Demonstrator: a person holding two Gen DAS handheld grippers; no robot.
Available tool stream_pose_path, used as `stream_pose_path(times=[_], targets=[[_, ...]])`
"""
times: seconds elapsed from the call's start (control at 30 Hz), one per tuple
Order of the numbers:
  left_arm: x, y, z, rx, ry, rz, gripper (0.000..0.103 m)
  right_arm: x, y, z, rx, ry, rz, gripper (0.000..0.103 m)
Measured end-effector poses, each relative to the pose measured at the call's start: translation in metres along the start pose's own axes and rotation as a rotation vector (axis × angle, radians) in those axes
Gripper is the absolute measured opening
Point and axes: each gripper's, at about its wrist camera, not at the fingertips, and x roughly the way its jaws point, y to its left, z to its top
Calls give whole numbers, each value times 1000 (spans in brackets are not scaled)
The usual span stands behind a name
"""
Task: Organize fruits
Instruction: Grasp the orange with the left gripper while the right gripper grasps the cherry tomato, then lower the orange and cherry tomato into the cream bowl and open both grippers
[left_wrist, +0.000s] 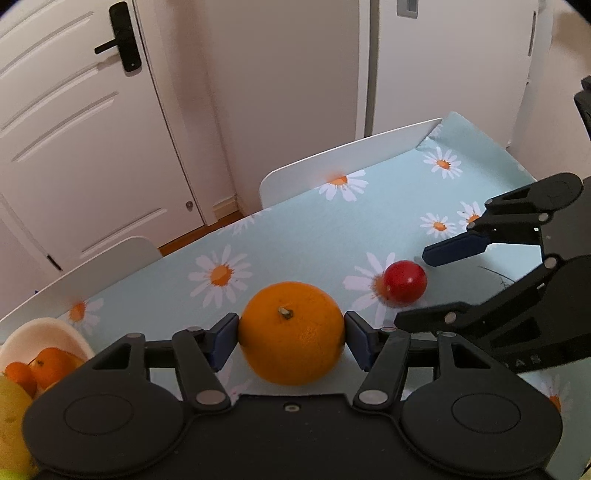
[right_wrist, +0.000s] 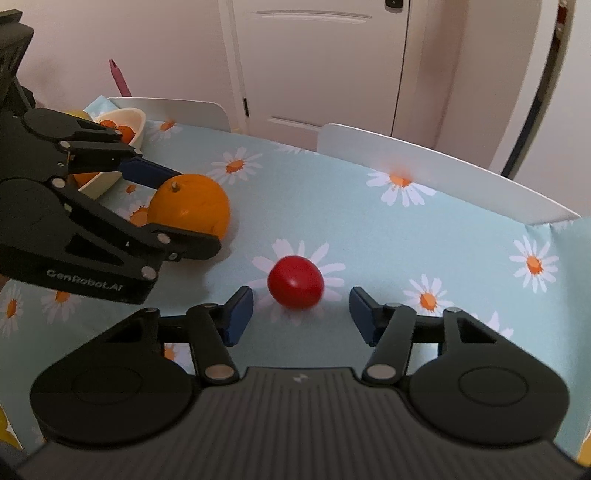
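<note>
Left gripper (left_wrist: 291, 334) fingers clamped on orange (left_wrist: 291, 332); right gripper (right_wrist: 301, 312) fingers apart around tomato (right_wrist: 295, 281). Next: close, carry to bowl (left_wrist: 48, 336).

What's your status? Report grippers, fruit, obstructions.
Left gripper shut on orange. Right gripper open around red fruit, pads clear. Nothing blocking.

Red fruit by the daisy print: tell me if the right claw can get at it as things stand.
Probably yes. The red fruit lies on the tablecloth between the right claw's open fingers, with gaps on both sides. The left claw, shut on the orange, sits off to the side, not in the way.
</note>
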Motion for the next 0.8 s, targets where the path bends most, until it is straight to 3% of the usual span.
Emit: stream_pose_path(times=[0.2,0.27,0.3,0.53,0.8], targets=[[-7,3,-6,-31,4,20,66,2,4,3,-16,-12,-8,66],[-10,3,-8,-40,5,27,66,5,3,4,-19,-8,-10,57],[-12,3,-9,-44,5,31,66,6,3,5,-21,0,-7,47],[-38,4,-17,-105,-23,73,66,-10,10,12,-34,-28,-7,47],[-94,12,-27,-208,-86,163,66,-41,29,29,-87,-59,45,47]])
